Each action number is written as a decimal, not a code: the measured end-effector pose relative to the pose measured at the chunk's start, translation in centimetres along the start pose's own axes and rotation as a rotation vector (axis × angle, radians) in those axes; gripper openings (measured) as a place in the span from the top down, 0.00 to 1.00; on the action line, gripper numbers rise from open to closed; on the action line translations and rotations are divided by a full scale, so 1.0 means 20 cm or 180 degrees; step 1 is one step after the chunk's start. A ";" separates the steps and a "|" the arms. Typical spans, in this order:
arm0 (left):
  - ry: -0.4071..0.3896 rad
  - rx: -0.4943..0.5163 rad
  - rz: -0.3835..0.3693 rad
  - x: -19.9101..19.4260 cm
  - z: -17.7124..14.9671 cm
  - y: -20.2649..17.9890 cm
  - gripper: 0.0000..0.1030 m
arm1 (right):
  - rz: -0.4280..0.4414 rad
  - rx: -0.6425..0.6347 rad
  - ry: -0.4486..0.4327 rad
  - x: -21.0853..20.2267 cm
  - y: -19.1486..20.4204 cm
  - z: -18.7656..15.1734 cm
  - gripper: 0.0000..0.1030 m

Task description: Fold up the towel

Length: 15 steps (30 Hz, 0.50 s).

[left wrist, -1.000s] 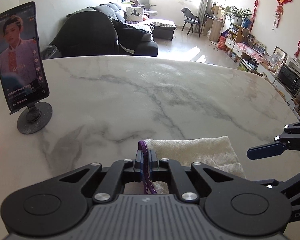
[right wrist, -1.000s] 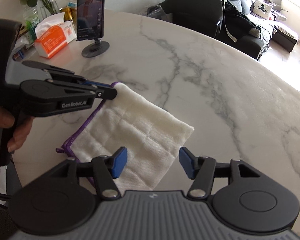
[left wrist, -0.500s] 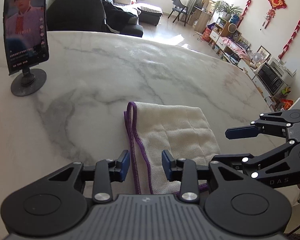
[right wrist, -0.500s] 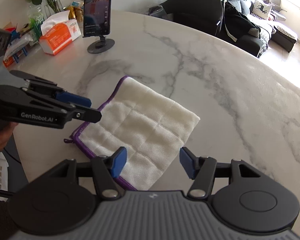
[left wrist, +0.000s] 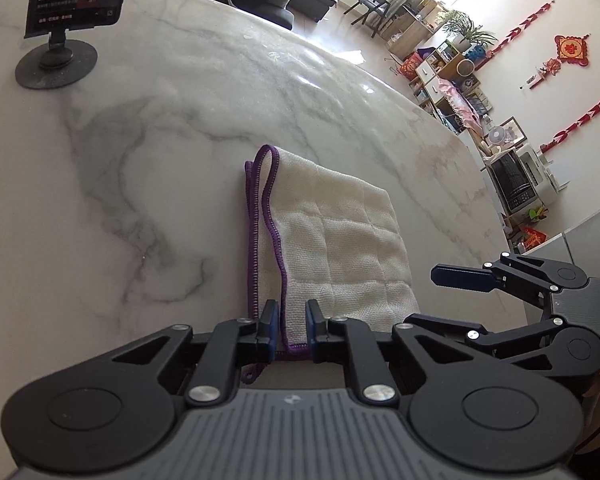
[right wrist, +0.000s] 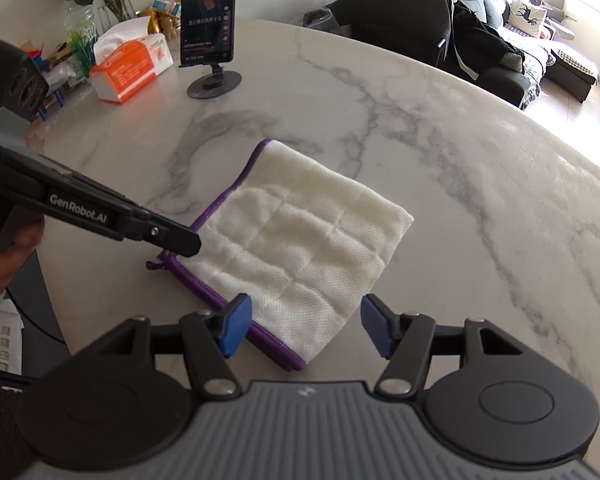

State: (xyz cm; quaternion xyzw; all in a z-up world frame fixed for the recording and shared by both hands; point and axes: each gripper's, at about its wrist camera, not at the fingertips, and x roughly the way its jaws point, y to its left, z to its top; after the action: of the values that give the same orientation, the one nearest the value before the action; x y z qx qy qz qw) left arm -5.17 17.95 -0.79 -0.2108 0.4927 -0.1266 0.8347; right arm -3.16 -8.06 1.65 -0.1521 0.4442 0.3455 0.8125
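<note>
A white towel [left wrist: 340, 240] with a purple hem lies folded flat on the marble table [left wrist: 180, 128]; it also shows in the right wrist view [right wrist: 304, 240]. My left gripper [left wrist: 292, 326] is open, its jaws a small gap apart on either side of the towel's near purple-hemmed corner. In the right wrist view the left gripper [right wrist: 180, 240] reaches over that corner. My right gripper [right wrist: 304, 326] is wide open and empty, over the towel's near edge. It also appears at the right of the left wrist view [left wrist: 452, 300].
A phone on a round stand [right wrist: 210, 40] stands at the far left of the table. An orange tissue box [right wrist: 130, 66], a flower vase [right wrist: 84, 12] and small items sit beside it. A black chair [right wrist: 404, 20] and sofa lie beyond the far edge.
My left gripper let go of the towel's purple-hemmed corner and opened, then drew back to the towel's near corner. The towel now lies flat. The right gripper stayed open.
</note>
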 end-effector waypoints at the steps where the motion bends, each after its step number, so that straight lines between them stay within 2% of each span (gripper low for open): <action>1: -0.0025 -0.0021 0.0001 0.00 -0.01 0.00 0.97 | 0.0002 0.0010 0.0002 0.00 0.00 -0.01 0.36; 6: -0.0222 -0.0049 -0.0082 -0.06 -0.01 -0.01 0.98 | -0.0023 0.0044 -0.0079 -0.04 0.00 -0.02 0.36; 9: -0.0324 -0.0017 0.0005 -0.11 -0.01 -0.01 0.99 | -0.0050 0.0093 -0.0174 -0.08 -0.02 -0.01 0.36; 11: -0.0302 -0.0001 0.0103 -0.11 -0.01 0.00 0.99 | -0.0062 0.0126 -0.0210 -0.08 -0.02 0.00 0.37; 15: -0.0211 -0.0013 0.0227 -0.07 -0.04 0.03 0.99 | -0.0044 0.0198 -0.0206 -0.05 -0.03 0.02 0.45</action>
State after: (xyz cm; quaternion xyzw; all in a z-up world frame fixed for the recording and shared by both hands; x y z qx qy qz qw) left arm -6.53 18.87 -0.31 -0.1988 0.4722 -0.0887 0.8542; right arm -2.88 -8.71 2.69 -0.1186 0.4272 0.3307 0.8331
